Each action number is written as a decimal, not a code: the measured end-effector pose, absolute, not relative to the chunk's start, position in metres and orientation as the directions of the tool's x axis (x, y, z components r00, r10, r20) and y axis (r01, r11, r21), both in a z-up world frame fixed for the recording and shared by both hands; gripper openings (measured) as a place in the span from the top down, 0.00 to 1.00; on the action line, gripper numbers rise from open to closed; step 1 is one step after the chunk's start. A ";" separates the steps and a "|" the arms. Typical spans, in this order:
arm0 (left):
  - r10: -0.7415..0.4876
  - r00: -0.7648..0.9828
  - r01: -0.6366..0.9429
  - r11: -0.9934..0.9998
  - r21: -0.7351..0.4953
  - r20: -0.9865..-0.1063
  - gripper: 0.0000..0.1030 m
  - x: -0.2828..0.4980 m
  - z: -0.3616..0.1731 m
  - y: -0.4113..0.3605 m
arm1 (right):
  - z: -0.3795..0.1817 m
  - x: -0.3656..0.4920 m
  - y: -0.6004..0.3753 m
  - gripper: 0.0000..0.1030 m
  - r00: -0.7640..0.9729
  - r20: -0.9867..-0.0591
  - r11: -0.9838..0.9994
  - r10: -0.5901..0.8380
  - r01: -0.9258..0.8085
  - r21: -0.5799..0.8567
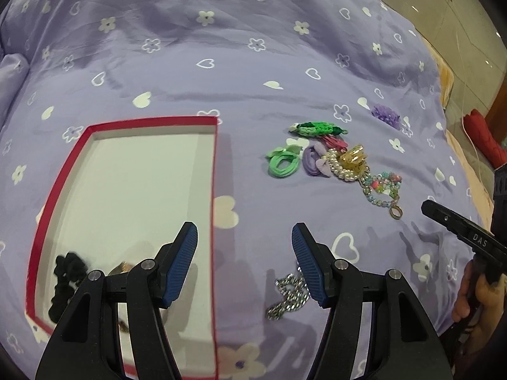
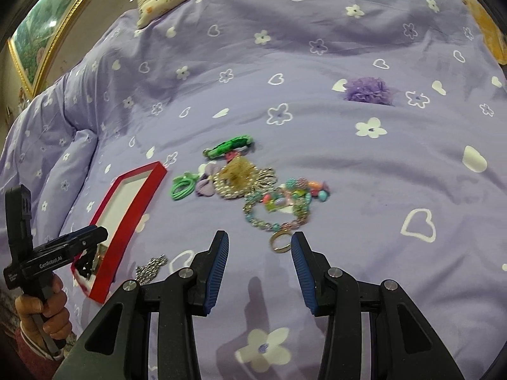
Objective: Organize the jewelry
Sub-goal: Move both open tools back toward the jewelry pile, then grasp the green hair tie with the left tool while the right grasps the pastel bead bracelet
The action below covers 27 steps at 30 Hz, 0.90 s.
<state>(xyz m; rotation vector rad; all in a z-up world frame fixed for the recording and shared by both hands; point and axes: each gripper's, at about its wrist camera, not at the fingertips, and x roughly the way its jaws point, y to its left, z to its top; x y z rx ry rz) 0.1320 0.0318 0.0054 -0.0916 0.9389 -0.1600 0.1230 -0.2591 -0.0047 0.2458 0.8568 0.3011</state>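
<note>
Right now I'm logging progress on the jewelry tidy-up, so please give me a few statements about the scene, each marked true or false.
1. The red box already holds a black scrunchie. True.
2. The left gripper is shut on the silver chain. False: it is open, and the chain lies on the bedspread.
3. The right gripper is open and holds nothing. True.
4. The purple flower lies inside the box. False: it lies on the bedspread, apart from the pile.
5. The green hair ties lie outside the box. True.
</note>
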 end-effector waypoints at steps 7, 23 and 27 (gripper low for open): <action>-0.172 0.569 0.136 0.984 -0.115 -0.804 0.40 0.158 0.002 0.014 | -0.015 0.142 -0.263 0.58 0.610 -0.722 0.942 0.325 -0.145 0.302; -0.169 0.514 0.170 0.981 -0.093 -0.841 0.40 0.227 -0.023 -0.016 | -0.039 0.176 -0.253 0.59 0.562 -0.779 0.961 0.277 -0.153 0.232; -0.151 0.494 0.185 0.981 -0.066 -0.856 0.40 0.244 -0.033 -0.028 | -0.044 0.180 -0.250 0.62 0.559 -0.783 0.962 0.273 -0.158 0.222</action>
